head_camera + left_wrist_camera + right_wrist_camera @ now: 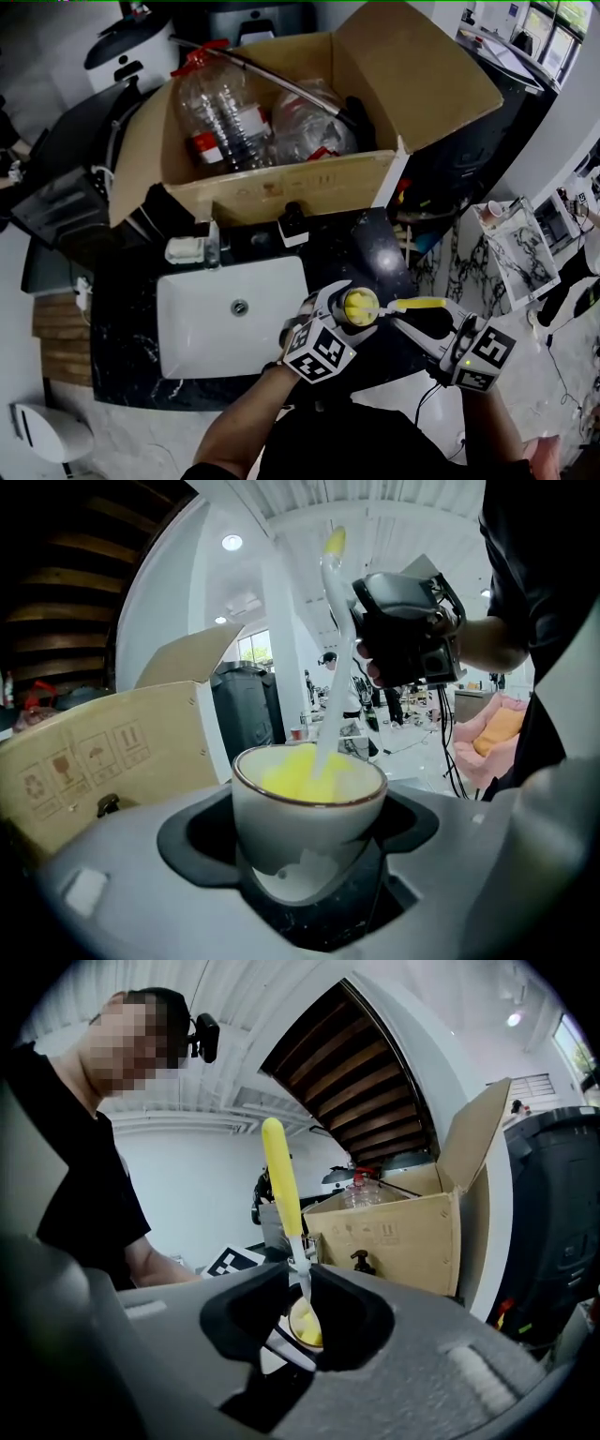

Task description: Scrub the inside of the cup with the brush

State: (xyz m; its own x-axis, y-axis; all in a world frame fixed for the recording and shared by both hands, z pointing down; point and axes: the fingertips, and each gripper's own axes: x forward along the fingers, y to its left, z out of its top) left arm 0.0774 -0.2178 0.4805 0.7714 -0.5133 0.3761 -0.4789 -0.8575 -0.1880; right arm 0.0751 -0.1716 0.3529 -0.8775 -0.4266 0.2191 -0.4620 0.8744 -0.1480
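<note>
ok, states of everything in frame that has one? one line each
left gripper: shut on the cup
right gripper: shut on the brush handle
cup: held, rim up, yellow brush head inside it
brush: head down in the cup, handle sticking out
cardboard box: flaps open, plastic bottles inside
sink: no water showing

A black speckled stone counter (380,246) has a white rectangular sink (272,291) set into it; at the sink's back edge stand a faucet (212,242), a small white dish (183,249) just beside it, and a pump bottle (292,223); behind them stands an open cardboard box (300,187); to the right, a white marbled surface (441,267) carries a marbled tray (525,251).
</note>
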